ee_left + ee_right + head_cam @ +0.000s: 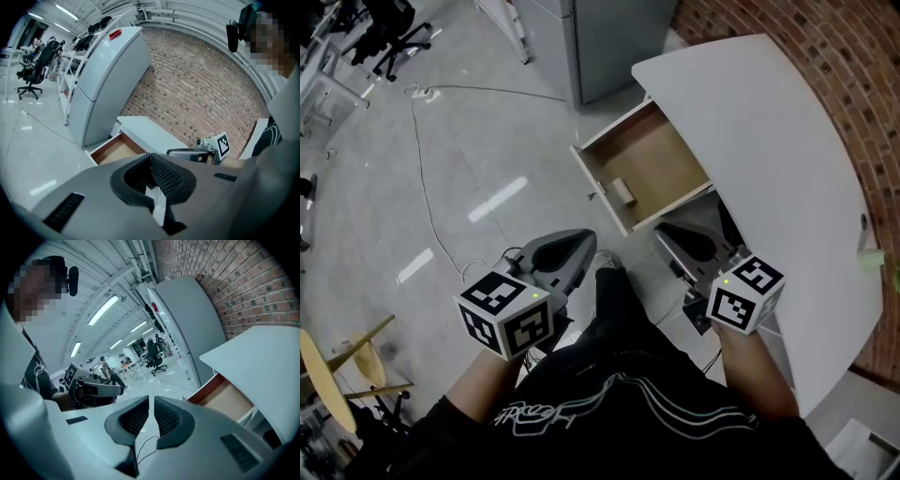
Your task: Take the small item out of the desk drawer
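A wooden drawer [661, 155] stands pulled out from under the white desk top [769, 131]. In it lies a small tan block [623, 192], near the front panel. My left gripper [584, 246] hovers over the floor in front of the drawer, shut and empty. My right gripper [667, 231] is just below the drawer's right corner, shut with nothing in it. The left gripper view shows its jaw tips [151, 157] touching and the drawer [117, 150] ahead. In the right gripper view the jaws [152, 401] stand nearly together and the drawer [229, 399] is at right. The block is hidden in both gripper views.
A tall grey cabinet [609, 37] stands left of the desk. A brick wall [853, 94] runs behind it. A cable [422, 169] trails over the shiny floor. Office chairs [394, 37] stand far left, a wooden stool [347, 375] near left. My shoe [607, 264] is between the grippers.
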A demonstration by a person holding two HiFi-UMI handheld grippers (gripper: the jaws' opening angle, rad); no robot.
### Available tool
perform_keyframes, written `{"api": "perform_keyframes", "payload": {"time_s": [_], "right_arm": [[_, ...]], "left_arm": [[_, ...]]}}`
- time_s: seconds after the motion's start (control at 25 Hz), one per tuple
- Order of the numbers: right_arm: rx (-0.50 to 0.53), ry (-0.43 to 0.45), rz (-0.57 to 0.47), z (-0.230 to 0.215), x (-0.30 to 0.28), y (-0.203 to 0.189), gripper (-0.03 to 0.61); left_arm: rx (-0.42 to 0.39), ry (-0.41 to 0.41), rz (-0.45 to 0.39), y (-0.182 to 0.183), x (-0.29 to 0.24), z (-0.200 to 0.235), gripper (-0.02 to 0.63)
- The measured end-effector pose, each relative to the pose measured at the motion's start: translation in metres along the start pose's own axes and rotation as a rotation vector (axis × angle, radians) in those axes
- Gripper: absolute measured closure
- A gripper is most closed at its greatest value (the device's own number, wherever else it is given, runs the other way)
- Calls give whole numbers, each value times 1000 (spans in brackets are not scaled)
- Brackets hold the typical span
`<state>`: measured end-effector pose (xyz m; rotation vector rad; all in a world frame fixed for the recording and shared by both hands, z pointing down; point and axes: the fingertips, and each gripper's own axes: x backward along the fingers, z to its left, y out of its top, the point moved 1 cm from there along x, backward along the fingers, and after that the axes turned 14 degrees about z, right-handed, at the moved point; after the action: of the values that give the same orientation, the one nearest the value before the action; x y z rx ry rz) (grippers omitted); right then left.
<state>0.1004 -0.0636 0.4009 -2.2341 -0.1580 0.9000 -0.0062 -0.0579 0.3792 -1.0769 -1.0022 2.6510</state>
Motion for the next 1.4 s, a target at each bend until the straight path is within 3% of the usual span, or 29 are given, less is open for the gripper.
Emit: {"api": "perform_keyframes", "payload": {"time_s": [0.56,0.92,1.4], "right_arm": [[0,-54,264,-129,-145,7,514],[16,-105,519,-210,-234,-38,398],[-10,-139,805,-277,-306,-94,361]], "left_arm": [[140,41,51,32,-57,110,592],[227,60,84,30,-89,172,591],[320,92,107,13,-105,220,591]]}}
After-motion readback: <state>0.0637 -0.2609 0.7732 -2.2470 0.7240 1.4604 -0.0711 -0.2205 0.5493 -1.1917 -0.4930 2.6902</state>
